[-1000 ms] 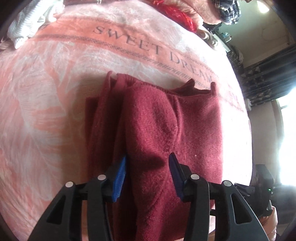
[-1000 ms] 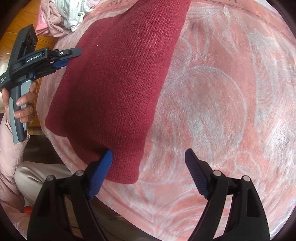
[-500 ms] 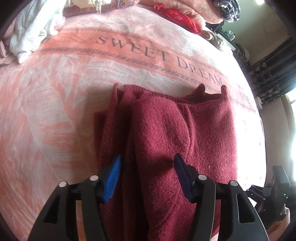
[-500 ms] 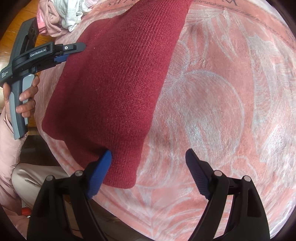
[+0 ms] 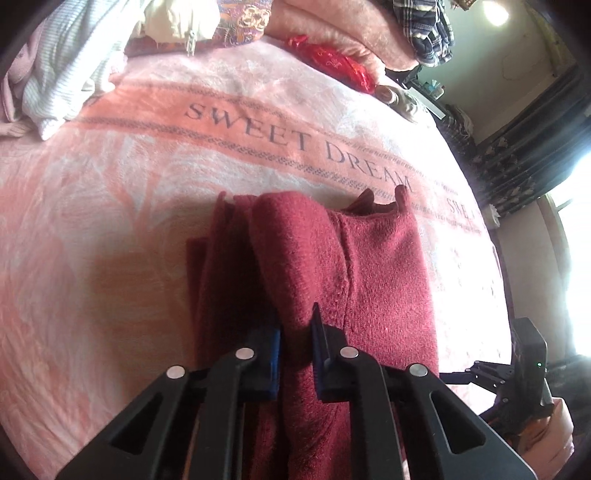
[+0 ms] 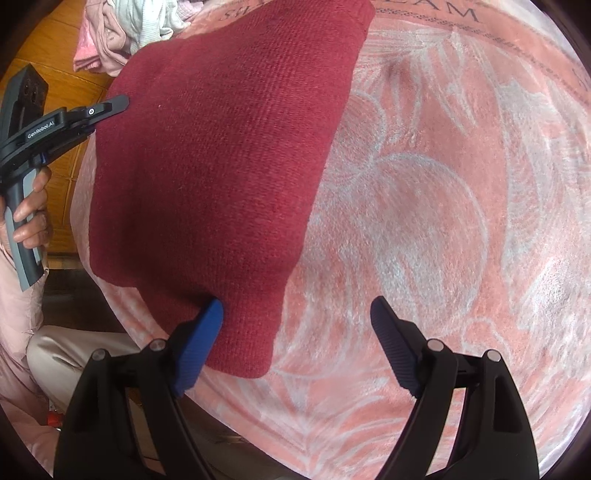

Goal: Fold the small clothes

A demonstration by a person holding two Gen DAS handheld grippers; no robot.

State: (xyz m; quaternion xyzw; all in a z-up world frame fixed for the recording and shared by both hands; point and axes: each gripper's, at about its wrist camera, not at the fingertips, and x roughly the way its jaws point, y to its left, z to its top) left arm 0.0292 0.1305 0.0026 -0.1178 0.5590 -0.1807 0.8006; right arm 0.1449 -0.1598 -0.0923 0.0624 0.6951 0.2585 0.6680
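Note:
A folded dark red knit garment (image 5: 373, 266) lies on a pink blanket (image 5: 110, 221) printed "SWEET DREAM". My left gripper (image 5: 295, 332) is closing its jaws on the garment's near left part, and a raised ridge of the knit is pinched between the blue pads. From the right wrist, the same garment (image 6: 221, 166) fills the upper left, with the left gripper (image 6: 110, 105) at its left edge. My right gripper (image 6: 295, 305) stands wide open over the near right corner. Its left fingertip (image 6: 210, 317) lies on the cloth, its right one over bare blanket (image 6: 443, 221).
A pile of striped and pink clothes (image 5: 66, 66) lies at the blanket's far left, shown too in the right wrist view as a clothes pile (image 6: 129, 33). A red packet (image 5: 332, 62) and bedding sit along the far edge. A person's hand (image 6: 29, 214) holds the left gripper's handle beside the bed.
The left jaws went from wide apart to pinched on a ridge of the red garment, and the left gripper rose a little. The right gripper stayed put and open.

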